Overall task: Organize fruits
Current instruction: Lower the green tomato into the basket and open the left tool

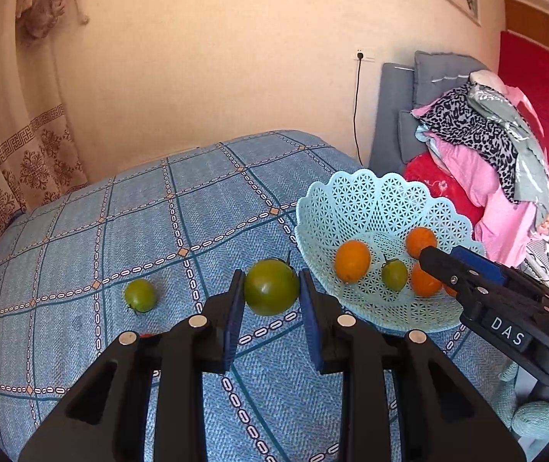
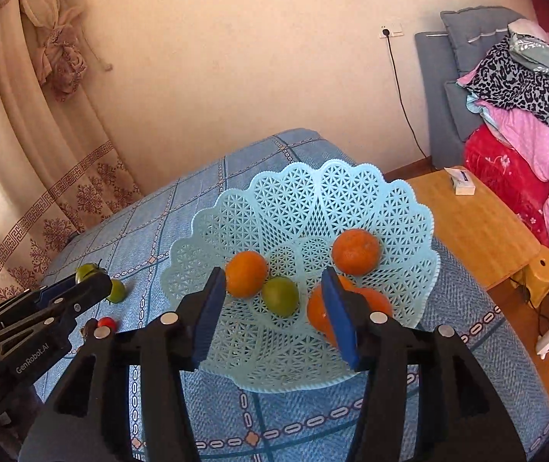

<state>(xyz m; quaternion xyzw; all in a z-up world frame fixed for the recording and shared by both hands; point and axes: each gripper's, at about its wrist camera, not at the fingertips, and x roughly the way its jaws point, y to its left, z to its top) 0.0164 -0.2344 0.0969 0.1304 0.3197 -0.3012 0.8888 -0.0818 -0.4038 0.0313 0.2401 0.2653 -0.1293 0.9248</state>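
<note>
My left gripper (image 1: 272,288) is shut on a large green tomato (image 1: 271,287) and holds it above the blue cloth, just left of the light-blue lattice basket (image 1: 355,192). The basket holds several oranges (image 1: 352,261) and a small green tomato (image 1: 394,274). Another small green tomato (image 1: 140,295) lies on the cloth to the left. My right gripper (image 2: 274,308) is open and empty over the basket (image 2: 301,200), above an orange (image 2: 246,272) and the small green tomato (image 2: 280,295). A small red fruit (image 2: 107,322) lies on the cloth at the left.
The blue checked cloth (image 1: 139,223) covers the table. A wooden side table (image 2: 466,223) with a small box stands right of it. A pile of clothes (image 2: 524,107) lies on a grey chair at the far right. A curtain (image 2: 43,134) hangs at the left.
</note>
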